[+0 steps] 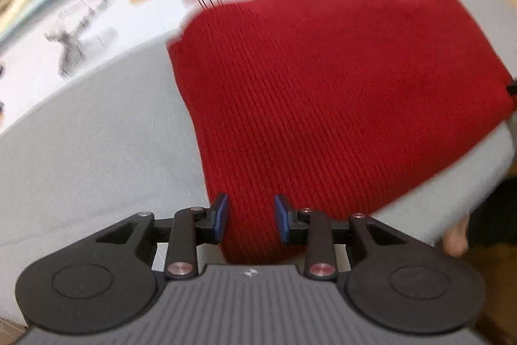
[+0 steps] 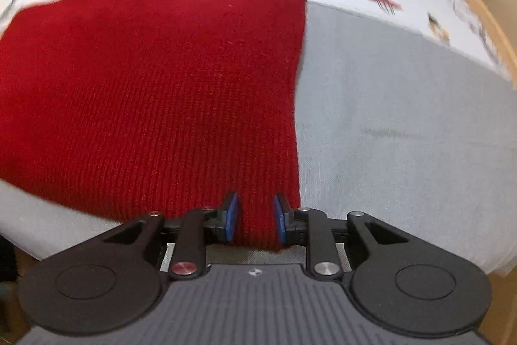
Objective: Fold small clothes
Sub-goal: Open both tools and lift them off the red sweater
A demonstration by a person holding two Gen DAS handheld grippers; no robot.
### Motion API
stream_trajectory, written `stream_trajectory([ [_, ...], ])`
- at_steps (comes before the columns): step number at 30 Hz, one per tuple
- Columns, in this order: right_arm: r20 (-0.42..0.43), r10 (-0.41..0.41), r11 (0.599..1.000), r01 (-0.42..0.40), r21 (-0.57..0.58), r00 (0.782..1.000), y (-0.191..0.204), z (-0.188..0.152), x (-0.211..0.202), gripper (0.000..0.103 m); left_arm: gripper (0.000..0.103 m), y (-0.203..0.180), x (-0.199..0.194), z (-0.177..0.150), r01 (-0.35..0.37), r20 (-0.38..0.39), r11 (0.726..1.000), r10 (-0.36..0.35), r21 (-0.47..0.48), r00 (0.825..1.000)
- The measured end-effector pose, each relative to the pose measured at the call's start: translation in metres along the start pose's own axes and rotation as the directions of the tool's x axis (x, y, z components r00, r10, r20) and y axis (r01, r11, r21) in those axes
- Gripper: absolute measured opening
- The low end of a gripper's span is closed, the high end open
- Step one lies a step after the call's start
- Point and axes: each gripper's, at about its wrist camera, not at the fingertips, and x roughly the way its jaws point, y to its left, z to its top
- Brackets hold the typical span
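Lying across the bed [image 1: 80, 157], whose cover is plain grey near the cameras and printed white further off, the red knitted garment [image 1: 323, 92] is the only piece of clothing in sight. It spreads as a smooth, roughly rectangular panel with its far edge over the printed part. No sleeves or neckline show, so it looks already folded at least once, though the layers underneath are hidden. By my reading the fold is partway through: the near edge is taken at both corners, and what seems left is to carry that edge over toward the far one and press it flat.

At the garment's left near corner, the left claw [image 1: 251, 217] has its blue pads either side of a bunch of red knit, which fills the gap between them, so it is gripping the cloth. At the right near corner, the right claw [image 2: 255, 220] likewise pinches a fold of the same knit between its pads.
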Motion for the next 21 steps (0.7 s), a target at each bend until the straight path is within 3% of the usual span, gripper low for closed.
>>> stream_trajectory([
  [2,0.059,0.001,0.999,-0.003,0.032,0.998,0.004,0.007,-0.015,0.026,0.037,0.009,-0.024,0.007,-0.017,0.113,0.998,0.024,-0.058,0.993],
  [3,0.104,0.005,0.999,-0.010,0.049,0.995,0.005,0.011,-0.026,0.027,0.039,0.014,-0.040,0.012,-0.034,0.182,0.995,0.050,-0.095,0.982],
  [5,0.206,0.005,0.997,-0.020,0.070,0.978,0.012,0.021,-0.054,0.031,0.063,0.025,-0.077,0.018,-0.058,0.304,0.986,0.105,-0.159,0.947],
  [7,0.303,0.001,0.995,-0.030,0.091,0.953,0.024,0.027,-0.085,0.048,0.081,0.037,-0.113,0.019,-0.065,0.393,0.976,0.143,-0.206,0.908],
  [11,0.407,0.080,0.992,-0.115,0.061,0.910,0.058,0.026,-0.119,0.053,0.083,0.058,-0.169,0.008,-0.101,0.491,0.946,0.249,-0.307,0.835],
  [15,0.392,0.173,0.980,-0.197,0.022,0.904,0.107,0.018,-0.110,0.051,0.083,0.065,-0.178,-0.028,-0.049,0.557,0.916,0.283,-0.397,0.781],
  [16,0.374,0.201,0.976,-0.219,0.004,0.905,0.123,0.018,-0.106,0.045,0.083,0.065,-0.171,-0.040,-0.049,0.557,0.908,0.297,-0.415,0.776],
  [17,0.367,0.226,0.972,-0.236,-0.018,0.902,0.136,0.017,-0.103,0.040,0.083,0.062,-0.163,-0.044,-0.073,0.521,0.905,0.306,-0.420,0.797],
  [18,0.361,0.251,0.967,-0.251,-0.048,0.898,0.151,0.018,-0.100,0.026,0.082,0.062,-0.153,-0.045,-0.139,0.435,0.898,0.331,-0.418,0.837],
  [19,0.353,0.288,0.958,-0.270,-0.101,0.890,0.168,0.019,-0.097,0.013,0.081,0.066,-0.150,-0.046,-0.178,0.405,0.891,0.358,-0.417,0.841],
  [21,0.344,0.347,0.936,-0.299,-0.185,0.873,0.203,0.023,-0.098,0.012,0.081,0.070,-0.152,-0.054,-0.195,0.413,0.889,0.374,-0.414,0.830],
])
